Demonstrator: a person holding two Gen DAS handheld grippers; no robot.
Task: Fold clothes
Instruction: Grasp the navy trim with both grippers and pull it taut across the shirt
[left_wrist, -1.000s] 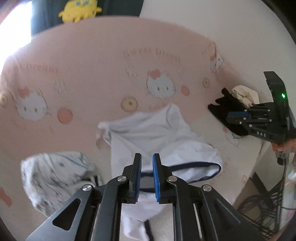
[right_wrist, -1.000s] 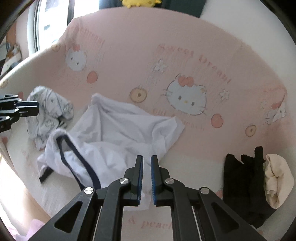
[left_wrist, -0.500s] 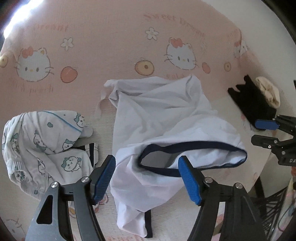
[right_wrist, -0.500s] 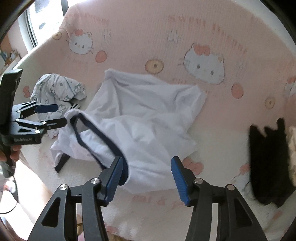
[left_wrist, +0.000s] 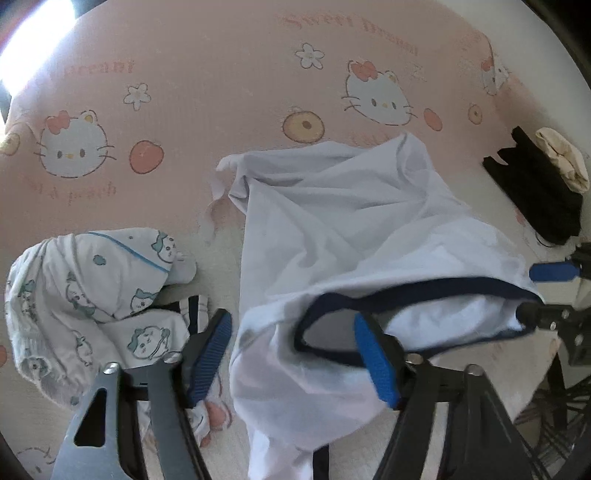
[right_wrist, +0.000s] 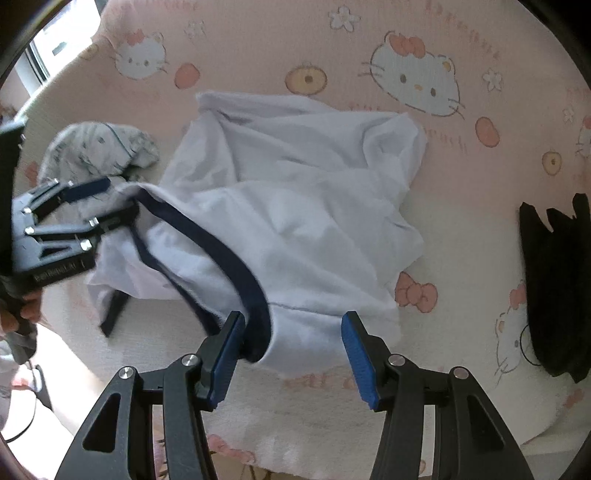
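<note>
Pink cat-print blanket (left_wrist: 207, 74), crumpled white shirt (right_wrist: 303, 206), navy collar toward camera, left tool (left_wrist: 291, 354) closing, right tool (right_wrist: 293, 354) apart

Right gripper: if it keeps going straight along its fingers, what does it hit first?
Most likely the crumpled white garment with navy trim. Its near edge, navy band included, lies between the open fingers of the right gripper, pads not yet pressing. The pink cartoon-cat bedspread lies right under it; depth is unclear.
</note>
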